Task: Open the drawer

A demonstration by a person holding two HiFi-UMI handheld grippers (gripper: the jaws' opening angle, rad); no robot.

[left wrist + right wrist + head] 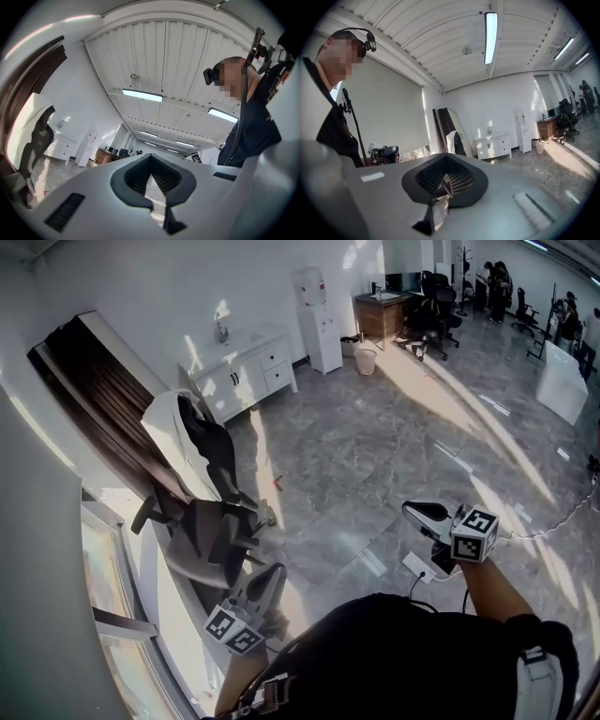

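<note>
The head view looks steeply down from above the person, across the marble floor (pixel 375 456) to the far wall. The left gripper view sits low and tilts up at the ceiling (pixel 154 61). The right gripper view faces level across the room. All three share the distant white drawer cabinet (pixel 246 374) (pixel 59 147) (pixel 493 145) and water dispenser (pixel 319 320) (pixel 88 147) (pixel 523 131).

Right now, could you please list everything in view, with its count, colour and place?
cabinet with drawers: one, white, at the far wall
water dispenser: one, white, right of the cabinet
waste bin: one, pale, beside the dispenser
desk: one, brown, far back
office chair: one, grey, by the window, clothing draped over it
power strip: one, white, on the floor
left tongs: one, white, shut, empty
right tongs: one, white, shut, empty
</note>
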